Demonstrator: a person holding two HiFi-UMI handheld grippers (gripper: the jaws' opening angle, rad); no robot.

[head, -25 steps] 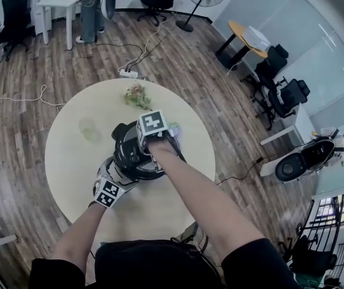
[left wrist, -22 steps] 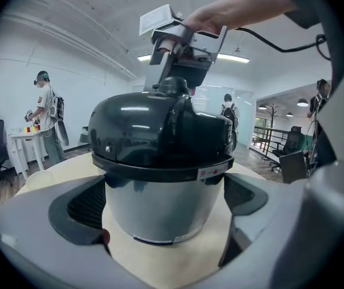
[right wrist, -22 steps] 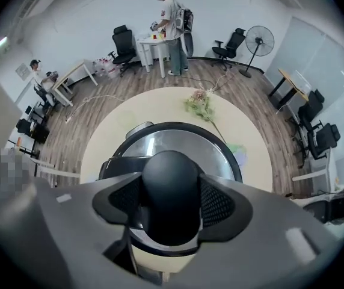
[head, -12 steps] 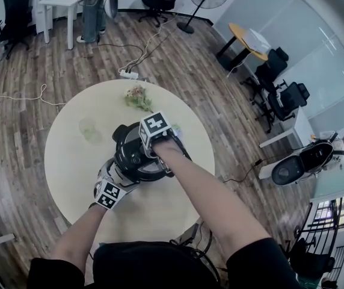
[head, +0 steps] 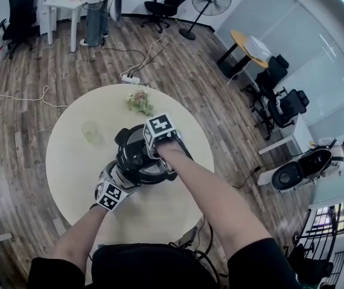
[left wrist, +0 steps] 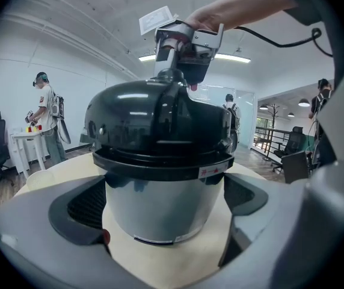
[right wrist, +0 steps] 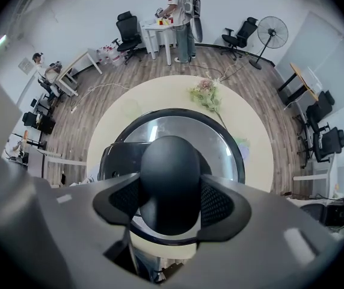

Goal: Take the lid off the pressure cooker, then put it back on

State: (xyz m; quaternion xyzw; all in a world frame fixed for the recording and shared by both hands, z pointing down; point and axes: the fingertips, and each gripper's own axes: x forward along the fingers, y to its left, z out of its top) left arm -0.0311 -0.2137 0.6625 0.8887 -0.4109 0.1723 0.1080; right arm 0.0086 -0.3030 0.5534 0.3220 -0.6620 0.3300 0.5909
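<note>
Evidently the cooker (head: 137,157) stood mid-worktop (head: 70,161), its lid (left wrist: 160,119) seated. The steel body and domed black lid looked heavy, stiff and slick, so the knob (right wrist: 169,167) atop the lid seemed the only sound hold. The right gripper (right wrist: 170,200) had its jaws clamped on that knob from above. At the cooker's near side, the left gripper (left wrist: 166,200) had its jaws apart around the body, seemingly not pressing. A glass (head: 91,131) and flowers (head: 139,101) lay beyond the cooker, well apart from it, blocking nothing.
</note>
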